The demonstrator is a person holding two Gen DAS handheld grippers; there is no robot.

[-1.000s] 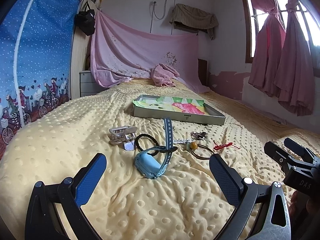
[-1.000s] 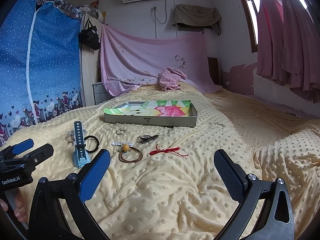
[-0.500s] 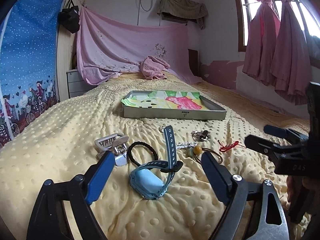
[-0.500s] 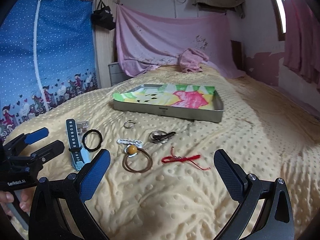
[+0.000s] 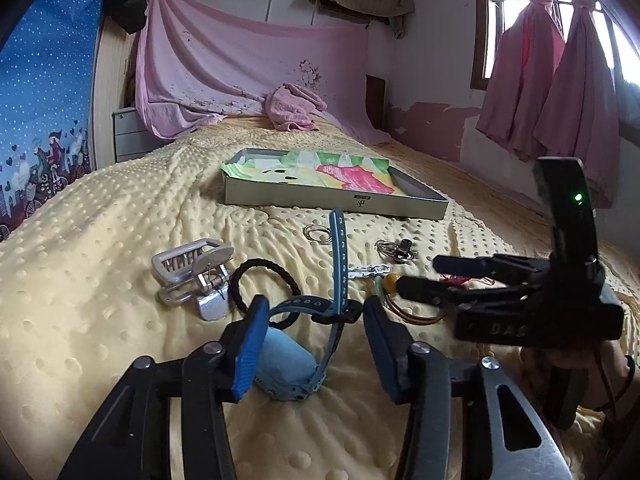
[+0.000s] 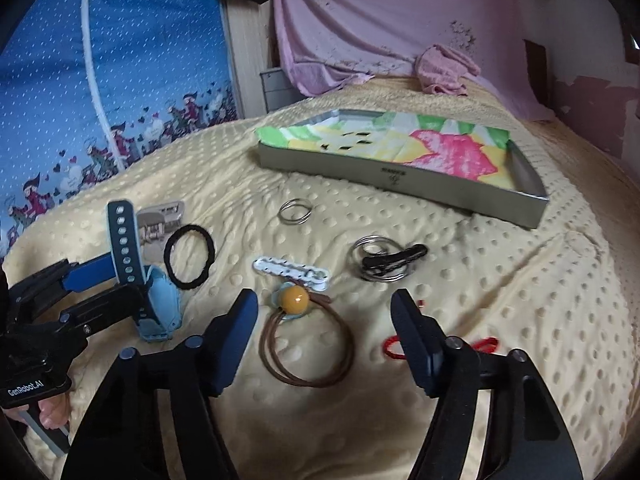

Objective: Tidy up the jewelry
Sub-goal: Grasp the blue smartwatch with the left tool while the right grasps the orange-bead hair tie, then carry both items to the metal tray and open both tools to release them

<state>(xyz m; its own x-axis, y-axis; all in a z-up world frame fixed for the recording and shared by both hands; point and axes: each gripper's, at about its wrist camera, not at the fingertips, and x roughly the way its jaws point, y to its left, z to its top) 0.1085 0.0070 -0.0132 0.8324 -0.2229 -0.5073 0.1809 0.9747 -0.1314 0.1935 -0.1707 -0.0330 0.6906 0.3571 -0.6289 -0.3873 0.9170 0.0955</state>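
Note:
A light blue watch [image 5: 286, 360] lies on the yellow bedspread; my left gripper [image 5: 310, 338] is open with its fingers on either side of the watch. My right gripper [image 6: 324, 336] is open just above a brown hair tie with an amber bead [image 6: 306, 342]; a red string [image 6: 486, 345] lies partly under its right finger. Around them lie a black hair tie [image 6: 188, 256], a silver hair claw [image 5: 192, 276], a white clip [image 6: 292, 272], a small ring [image 6: 295, 211] and key rings with a black clasp [image 6: 384, 260]. A shallow grey tray [image 6: 400, 178] with colourful paper stands beyond.
The bed runs back to a pink sheet and a pink bundle [image 5: 294, 108] at its head. A blue patterned curtain [image 6: 100, 80] hangs on the left, pink window curtains [image 5: 552, 80] on the right. The right gripper also shows in the left wrist view [image 5: 440, 276].
Both grippers have moved forward and down toward the bed. The left one now straddles the watch; the right one now hovers over the brown hair tie. Both have narrowed somewhat.

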